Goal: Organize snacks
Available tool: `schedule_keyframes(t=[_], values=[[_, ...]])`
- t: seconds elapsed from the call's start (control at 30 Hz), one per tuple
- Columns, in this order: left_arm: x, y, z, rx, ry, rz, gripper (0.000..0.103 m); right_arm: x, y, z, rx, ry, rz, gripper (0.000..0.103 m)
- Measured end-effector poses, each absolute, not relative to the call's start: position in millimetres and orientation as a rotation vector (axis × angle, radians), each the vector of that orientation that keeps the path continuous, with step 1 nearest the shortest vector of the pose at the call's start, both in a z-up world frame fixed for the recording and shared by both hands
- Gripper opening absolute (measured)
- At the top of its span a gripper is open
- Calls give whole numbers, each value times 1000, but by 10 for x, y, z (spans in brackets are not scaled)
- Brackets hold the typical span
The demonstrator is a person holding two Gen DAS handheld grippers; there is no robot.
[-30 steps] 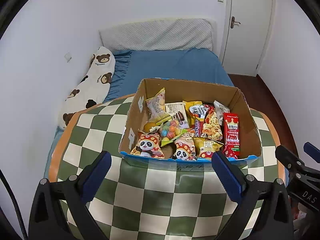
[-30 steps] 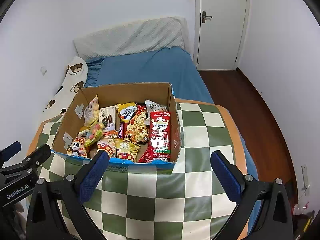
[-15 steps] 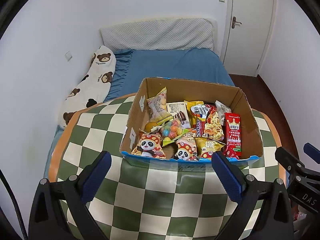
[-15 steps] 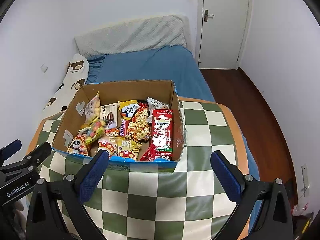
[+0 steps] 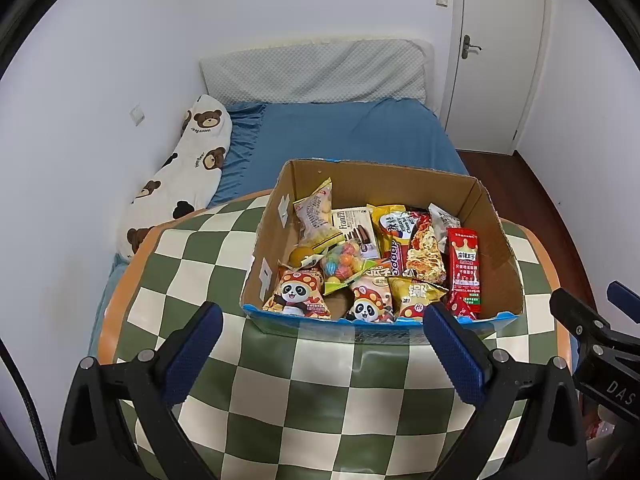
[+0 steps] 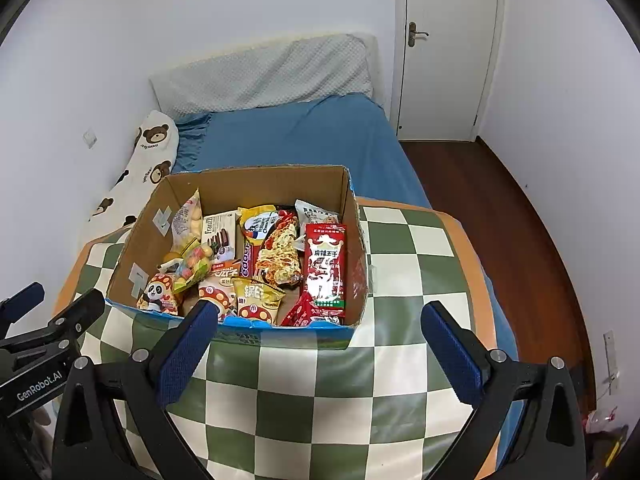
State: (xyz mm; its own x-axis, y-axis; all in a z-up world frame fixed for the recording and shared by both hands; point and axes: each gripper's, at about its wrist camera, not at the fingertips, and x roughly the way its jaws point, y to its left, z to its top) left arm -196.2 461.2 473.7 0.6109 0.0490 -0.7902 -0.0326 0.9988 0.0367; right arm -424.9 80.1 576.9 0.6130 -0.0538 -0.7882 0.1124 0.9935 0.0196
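A cardboard box (image 5: 496,240) (image 6: 132,248) full of snack packets stands on a green-and-cream checked table (image 5: 320,400) (image 6: 320,400). Inside lie a red packet (image 5: 463,268) (image 6: 325,268), panda packets (image 5: 298,294) (image 6: 158,294), a candy bag (image 5: 344,266) and a Franzzi biscuit pack (image 5: 356,230) (image 6: 219,232). My left gripper (image 5: 320,352) is open and empty, hovering above the table just in front of the box. My right gripper (image 6: 320,350) is open and empty, in front of the box's right half. Each gripper shows at the edge of the other's view.
A bed with a blue sheet (image 5: 352,132) lies behind the table, with a bear-print pillow (image 5: 180,176) along the left wall. A white door (image 6: 448,48) and dark wooden floor (image 6: 500,208) are at the right.
Both grippers have drifted slightly, so the box sits a little farther right and lower in the views. Both stay open and empty. The box and snacks have not moved.
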Motion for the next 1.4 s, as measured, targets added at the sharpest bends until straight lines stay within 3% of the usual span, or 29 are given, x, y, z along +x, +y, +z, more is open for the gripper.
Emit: schedule_keyframes(t=[1.4], values=[[-2009,4594,4853,28,899,50,103,-4291,796,5852,73,902,-86,103]])
